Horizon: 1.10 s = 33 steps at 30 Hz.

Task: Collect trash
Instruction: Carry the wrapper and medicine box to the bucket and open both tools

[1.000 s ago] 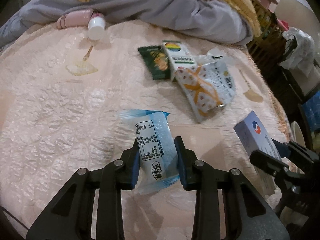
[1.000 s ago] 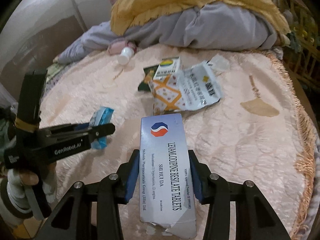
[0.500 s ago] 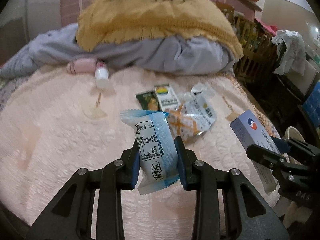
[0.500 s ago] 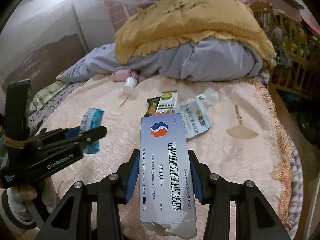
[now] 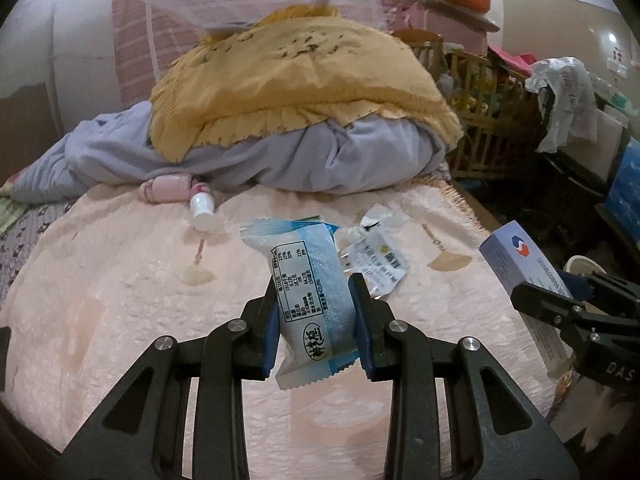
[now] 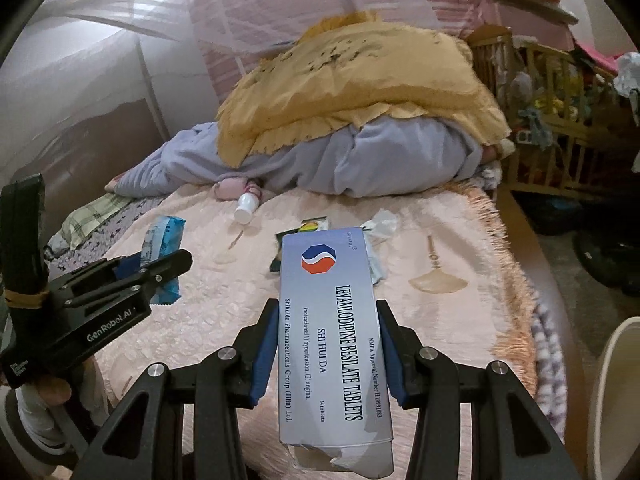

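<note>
My left camera sits just behind the left gripper and looks forward and a bit down over the pink bed cover. It is very near its fingers, with the yellow blanket far at the back. My right camera does the same from behind the right gripper. Both views share the bed cover, the blanket and the white bottle. Each camera also sees the other gripper: the left one shows at the left edge of my right view, the right one at the right edge of my left view.
</note>
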Each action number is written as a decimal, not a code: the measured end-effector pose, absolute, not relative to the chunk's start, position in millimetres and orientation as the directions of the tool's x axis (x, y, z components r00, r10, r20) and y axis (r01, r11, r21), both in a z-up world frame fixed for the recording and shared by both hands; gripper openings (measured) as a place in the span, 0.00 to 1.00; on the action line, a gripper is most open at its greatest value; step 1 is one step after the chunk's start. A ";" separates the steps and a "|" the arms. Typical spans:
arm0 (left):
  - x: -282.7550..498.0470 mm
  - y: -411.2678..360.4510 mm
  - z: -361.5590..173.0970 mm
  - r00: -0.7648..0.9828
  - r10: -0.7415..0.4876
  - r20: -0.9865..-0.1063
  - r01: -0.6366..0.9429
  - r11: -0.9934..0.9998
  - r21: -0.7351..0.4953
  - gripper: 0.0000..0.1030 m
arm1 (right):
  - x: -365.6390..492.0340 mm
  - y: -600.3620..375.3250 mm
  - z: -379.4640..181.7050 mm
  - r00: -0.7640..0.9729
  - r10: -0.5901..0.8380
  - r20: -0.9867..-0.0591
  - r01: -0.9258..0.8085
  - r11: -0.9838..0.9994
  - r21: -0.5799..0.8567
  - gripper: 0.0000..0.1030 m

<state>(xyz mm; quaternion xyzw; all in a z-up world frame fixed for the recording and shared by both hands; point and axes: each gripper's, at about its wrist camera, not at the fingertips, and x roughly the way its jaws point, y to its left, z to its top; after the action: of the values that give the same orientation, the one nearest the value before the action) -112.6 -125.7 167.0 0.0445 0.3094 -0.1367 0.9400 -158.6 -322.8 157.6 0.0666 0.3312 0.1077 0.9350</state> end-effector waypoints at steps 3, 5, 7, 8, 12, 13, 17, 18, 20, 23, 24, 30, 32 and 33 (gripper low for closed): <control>-115.8 -138.9 172.8 0.780 -0.239 -0.578 0.305 0.952 0.018 0.29 | -165.7 -336.6 160.3 0.769 0.217 -0.601 -0.128 0.974 0.188 0.43; -117.3 -148.6 176.4 0.786 -0.247 -0.566 0.321 0.947 0.032 0.29 | -168.9 -345.8 160.3 0.774 0.202 -0.600 -0.108 0.976 0.188 0.43; -118.1 -159.6 179.3 0.787 -0.259 -0.560 0.340 0.939 0.043 0.29 | -172.5 -359.8 159.9 0.779 0.185 -0.600 -0.080 0.977 0.197 0.43; -118.5 -163.8 180.5 0.787 -0.264 -0.558 0.348 0.936 0.047 0.29 | -173.9 -366.0 159.5 0.780 0.178 -0.600 -0.069 0.977 0.201 0.43; -119.6 -186.9 186.3 0.784 -0.291 -0.548 0.387 0.920 0.066 0.29 | -181.3 -392.1 160.4 0.788 0.139 -0.600 -0.017 0.979 0.205 0.43; -119.2 -191.9 187.4 0.783 -0.298 -0.546 0.396 0.916 0.069 0.29 | -182.8 -397.2 161.2 0.790 0.131 -0.599 -0.007 0.979 0.204 0.43; -119.3 -218.7 191.4 0.773 -0.330 -0.542 0.441 0.894 0.084 0.29 | -193.2 -420.5 162.3 0.795 0.090 -0.600 0.039 0.979 0.199 0.43; -119.8 -226.1 192.0 0.769 -0.341 -0.541 0.454 0.887 0.087 0.29 | -195.6 -426.3 162.4 0.795 0.079 -0.602 0.051 0.979 0.196 0.43; -120.8 -241.1 192.1 0.757 -0.362 -0.544 0.481 0.872 0.090 0.29 | -201.8 -440.5 162.1 0.794 0.052 -0.606 0.081 0.978 0.190 0.43; -121.1 -261.1 191.0 0.741 -0.387 -0.550 0.514 0.852 0.094 0.29 | -210.0 -457.7 161.5 0.793 0.020 -0.609 0.119 0.975 0.187 0.43; -120.6 -269.1 190.2 0.731 -0.397 -0.555 0.527 0.845 0.091 0.29 | -213.4 -464.3 161.1 0.792 0.008 -0.610 0.132 0.974 0.185 0.43; -122.9 -319.9 182.5 0.669 -0.456 -0.587 0.609 0.789 0.080 0.29 | -234.4 -508.4 156.6 0.782 -0.072 -0.619 0.231 0.956 0.181 0.43; -127.0 -336.5 180.4 0.651 -0.475 -0.592 0.636 0.767 0.084 0.29 | -241.5 -525.5 154.0 0.775 -0.096 -0.624 0.269 0.944 0.189 0.43; -129.8 -345.7 179.2 0.642 -0.483 -0.595 0.650 0.755 0.088 0.29 | -246.5 -535.8 152.4 0.772 -0.112 -0.626 0.292 0.937 0.192 0.43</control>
<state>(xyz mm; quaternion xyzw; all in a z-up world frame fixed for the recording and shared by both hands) -129.8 -345.7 179.2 0.1487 0.2801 -0.3169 0.8939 -246.5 -535.8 152.4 0.1406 0.3198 -0.1087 0.9306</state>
